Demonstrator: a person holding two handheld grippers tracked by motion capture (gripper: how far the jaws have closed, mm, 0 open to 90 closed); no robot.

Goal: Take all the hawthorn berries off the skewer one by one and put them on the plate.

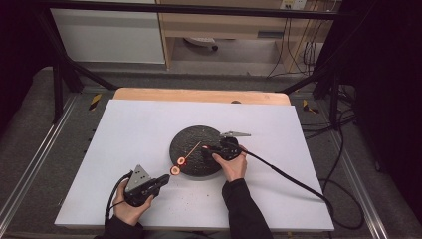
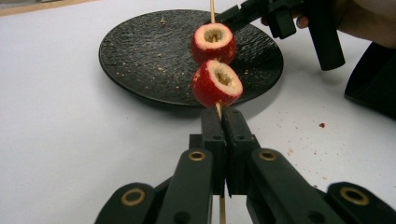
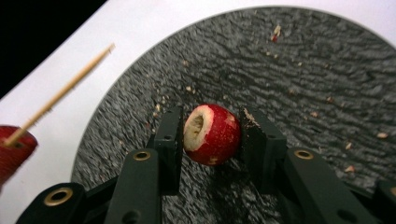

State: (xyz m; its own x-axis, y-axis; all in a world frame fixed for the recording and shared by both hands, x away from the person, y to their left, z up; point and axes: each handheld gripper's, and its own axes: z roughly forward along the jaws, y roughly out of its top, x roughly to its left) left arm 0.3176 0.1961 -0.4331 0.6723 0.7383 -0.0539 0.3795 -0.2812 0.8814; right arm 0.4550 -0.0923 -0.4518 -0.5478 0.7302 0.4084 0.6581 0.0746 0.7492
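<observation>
- Over the near edge of the black plate (image 1: pixel 195 149), my left gripper (image 2: pixel 223 123) is clamped on the wooden skewer (image 2: pixel 217 110), jaws fully together around the stick.
- Two cored red fruits on the skewer: the near fruit (image 2: pixel 216 84) sits just past my jaw tips, the far fruit (image 2: pixel 213 43) is touching it from behind, over the plate.
- Skewer tip points across the plate toward my right gripper (image 3: pixel 211 133).
- Right gripper is over the plate, jaws either side of a loose cored fruit (image 3: pixel 212 134). Right jaw touches it; on the left I can't tell if there's contact, so grip unconfirmed.
- Crumbs (image 3: pixel 327 100) scattered on the plate, a few red specks (image 2: pixel 321 125) on the white table (image 1: pixel 134 129).
</observation>
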